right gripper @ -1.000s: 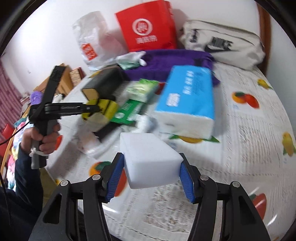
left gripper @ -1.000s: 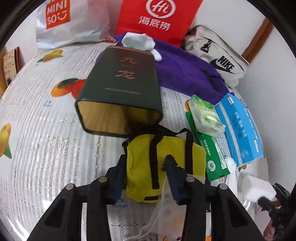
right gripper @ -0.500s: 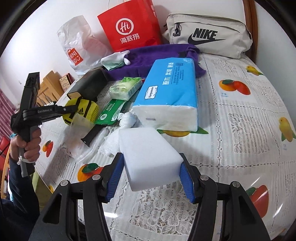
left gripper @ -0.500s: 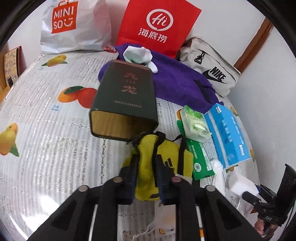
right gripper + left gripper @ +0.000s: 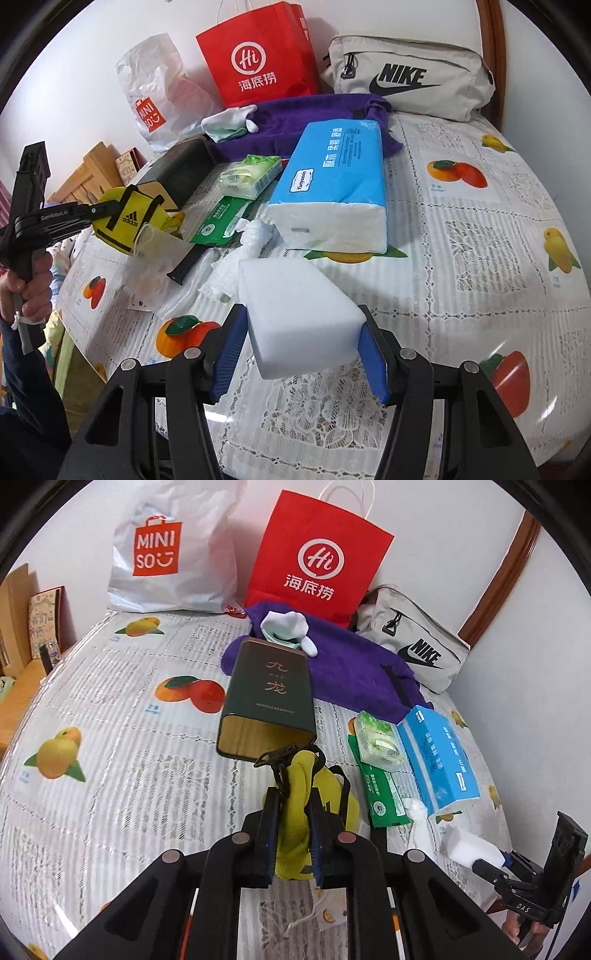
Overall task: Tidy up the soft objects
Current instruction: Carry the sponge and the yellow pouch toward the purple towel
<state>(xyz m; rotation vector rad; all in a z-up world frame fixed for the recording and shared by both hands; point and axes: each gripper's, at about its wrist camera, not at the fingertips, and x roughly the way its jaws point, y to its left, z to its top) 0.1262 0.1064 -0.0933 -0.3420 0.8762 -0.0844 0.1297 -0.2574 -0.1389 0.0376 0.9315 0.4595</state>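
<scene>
My left gripper (image 5: 293,805) is shut on a yellow adidas pouch (image 5: 295,812) with black straps and holds it lifted above the table; the pouch also shows in the right wrist view (image 5: 127,219). My right gripper (image 5: 301,350) is shut on a white foam block (image 5: 295,317) and holds it above the fruit-print tablecloth (image 5: 480,258). The block shows in the left wrist view (image 5: 469,847) at the lower right. A blue tissue pack (image 5: 332,184), a green wipes pack (image 5: 251,173) and a purple towel (image 5: 295,122) lie on the table.
A dark green tin box (image 5: 267,694) lies just beyond the pouch. White socks (image 5: 286,627) rest on the towel. A red paper bag (image 5: 317,565), a Miniso bag (image 5: 166,554) and a Nike bag (image 5: 413,646) stand at the back. A green sachet (image 5: 380,790) and crumpled tissue (image 5: 240,266) lie mid-table.
My left gripper has shut on the yellow pouch and lifted it, bunching it between the fingers. My right gripper still holds the foam block and has pulled back a little.
</scene>
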